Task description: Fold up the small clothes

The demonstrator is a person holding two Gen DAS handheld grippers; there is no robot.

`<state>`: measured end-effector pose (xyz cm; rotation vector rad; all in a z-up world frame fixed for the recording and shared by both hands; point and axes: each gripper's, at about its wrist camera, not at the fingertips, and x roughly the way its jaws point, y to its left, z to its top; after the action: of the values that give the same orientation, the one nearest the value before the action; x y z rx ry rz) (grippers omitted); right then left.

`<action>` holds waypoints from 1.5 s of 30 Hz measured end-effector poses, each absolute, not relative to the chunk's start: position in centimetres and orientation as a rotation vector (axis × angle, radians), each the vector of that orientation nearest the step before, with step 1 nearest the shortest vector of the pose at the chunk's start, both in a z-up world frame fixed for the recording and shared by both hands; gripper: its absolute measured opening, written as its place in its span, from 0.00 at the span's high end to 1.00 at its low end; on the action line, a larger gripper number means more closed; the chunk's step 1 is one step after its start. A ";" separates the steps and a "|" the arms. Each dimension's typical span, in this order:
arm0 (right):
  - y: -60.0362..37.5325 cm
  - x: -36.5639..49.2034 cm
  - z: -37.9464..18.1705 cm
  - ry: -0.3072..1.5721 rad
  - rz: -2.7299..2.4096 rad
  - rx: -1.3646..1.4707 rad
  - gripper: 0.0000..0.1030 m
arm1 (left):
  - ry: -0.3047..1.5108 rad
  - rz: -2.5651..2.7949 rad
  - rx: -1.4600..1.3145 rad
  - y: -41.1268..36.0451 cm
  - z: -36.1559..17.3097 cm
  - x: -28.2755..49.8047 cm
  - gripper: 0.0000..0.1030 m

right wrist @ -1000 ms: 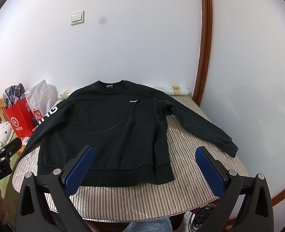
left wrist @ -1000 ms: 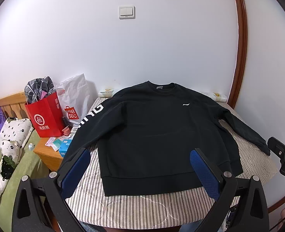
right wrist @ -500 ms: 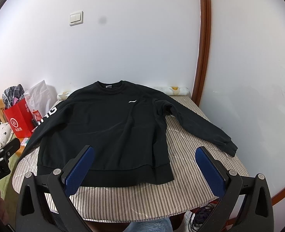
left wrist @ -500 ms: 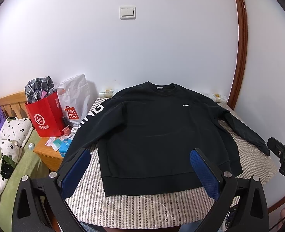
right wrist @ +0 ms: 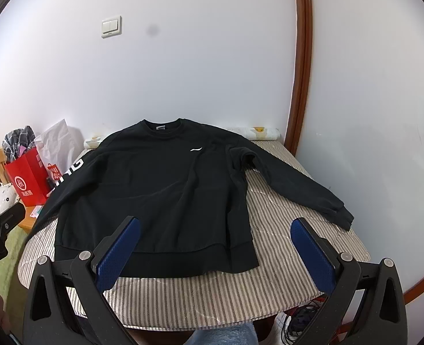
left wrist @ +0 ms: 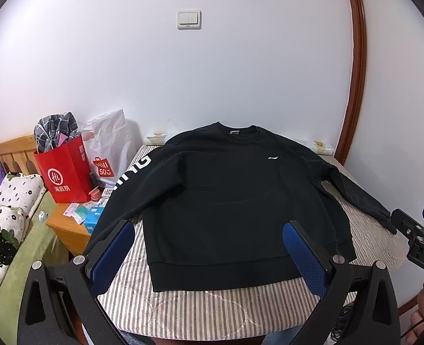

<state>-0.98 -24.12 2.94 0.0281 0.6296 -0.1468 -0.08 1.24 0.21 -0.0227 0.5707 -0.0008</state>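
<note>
Left gripper [left wrist: 209,251] and right gripper [right wrist: 216,251]: both gape wide, empty, hovering short of the hem. Position unchanged across the last second; no approach begun. Sweatshirt [right wrist: 154,189] lies flat, face up, on the striped table [right wrist: 284,230], sleeves spread, the left one overhanging the edge. Judgement: folding not started; sleeves likely come first.

wall [left wrist: 240,72]: white, light switch [left wrist: 189,20] | door frame [left wrist: 357,72]: brown wood | bedside table [left wrist: 65,227]: wooden
</note>
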 end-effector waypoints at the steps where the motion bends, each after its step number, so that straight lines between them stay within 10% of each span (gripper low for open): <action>1: -24.1 -1.0 2.9 0.628 -0.148 0.028 0.00 | 0.567 -0.005 -0.023 1.2 0.3 -0.1 0.00; 45: -19.3 19.2 -14.4 0.997 -0.032 -0.065 0.01 | 0.735 0.127 -0.855 22.6 -19.3 16.7 0.19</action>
<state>19.16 -19.26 -14.41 -0.0650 0.9968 -0.0316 16.67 22.65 -19.29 -0.8552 0.7346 0.1265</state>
